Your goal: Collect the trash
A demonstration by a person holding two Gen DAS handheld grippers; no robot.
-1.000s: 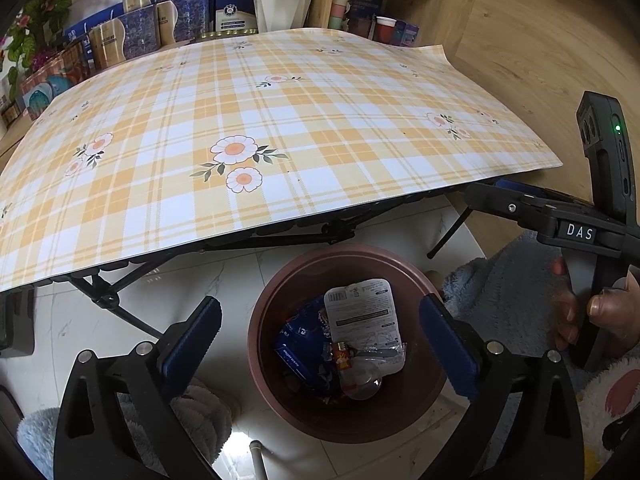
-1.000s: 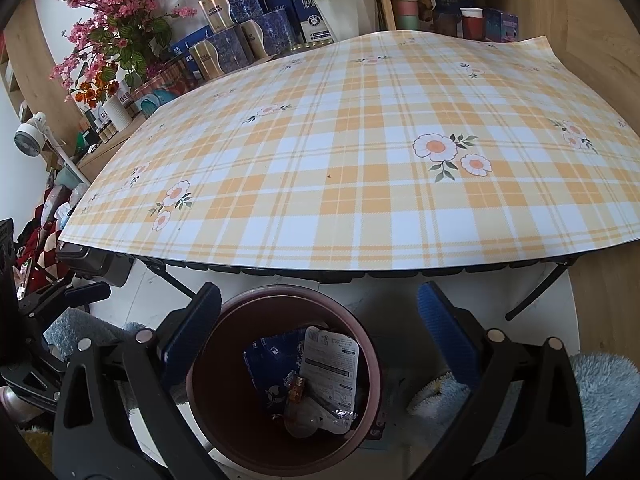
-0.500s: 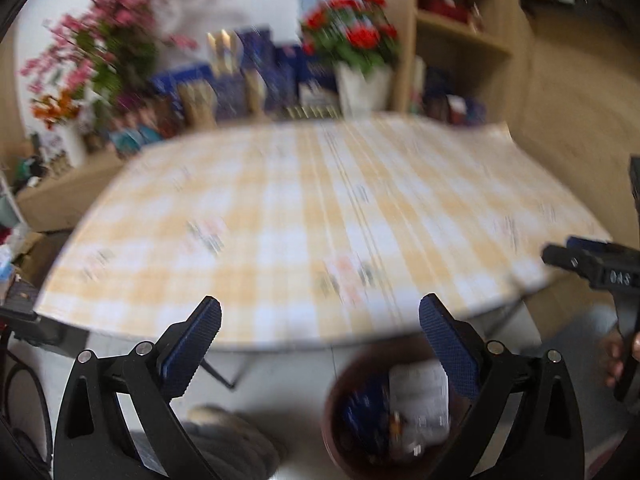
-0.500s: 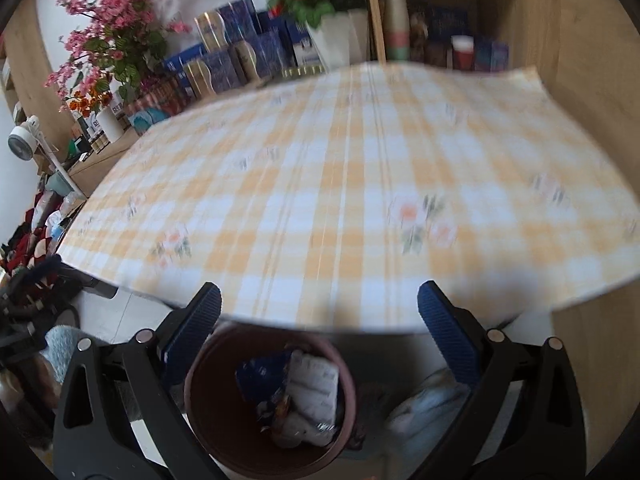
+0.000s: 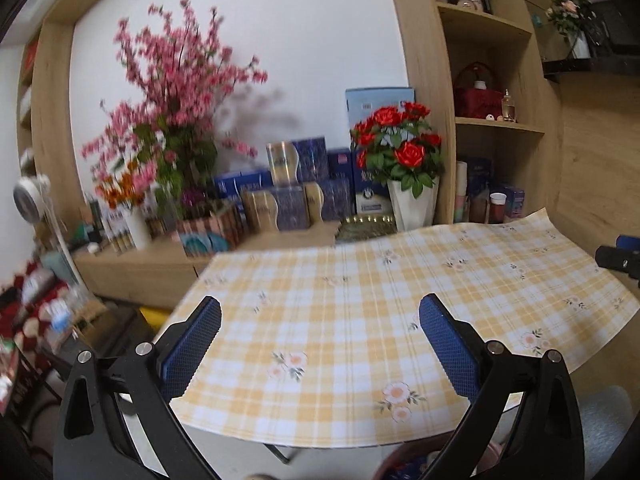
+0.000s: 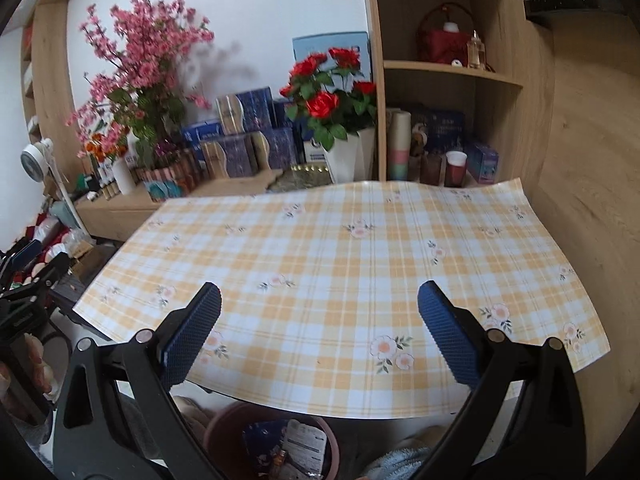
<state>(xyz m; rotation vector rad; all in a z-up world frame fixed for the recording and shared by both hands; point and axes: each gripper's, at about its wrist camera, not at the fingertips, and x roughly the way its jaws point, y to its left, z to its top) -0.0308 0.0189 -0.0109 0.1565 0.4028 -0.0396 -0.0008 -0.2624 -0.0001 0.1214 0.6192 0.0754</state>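
Observation:
A reddish-brown bin (image 6: pixel 224 436) stands on the floor under the table's near edge; a blue wrapper (image 6: pixel 260 442) and a white packet (image 6: pixel 306 442) lie inside it. In the left wrist view only the bin's rim (image 5: pixel 394 462) shows at the bottom edge. My left gripper (image 5: pixel 320 322) is open and holds nothing, raised above the table's near edge. My right gripper (image 6: pixel 320 320) is open too, with nothing between its blue pads, above the yellow plaid tablecloth (image 6: pixel 340 264). The right gripper's tip (image 5: pixel 618 256) shows at the far right of the left wrist view.
No trash shows on the tablecloth (image 5: pixel 400 300). Behind the table a low wooden counter (image 6: pixel 132 204) carries pink blossoms (image 6: pixel 140 68), blue gift boxes (image 6: pixel 244 132) and a white pot of red roses (image 6: pixel 344 156). Wooden shelves (image 6: pixel 448 72) stand at the right. A blue fuzzy slipper (image 6: pixel 404 460) lies beside the bin.
Both grippers have tilted up and risen from over the bin to face the table and back wall. The bin has slid to the bottom of both views. Both stay open.

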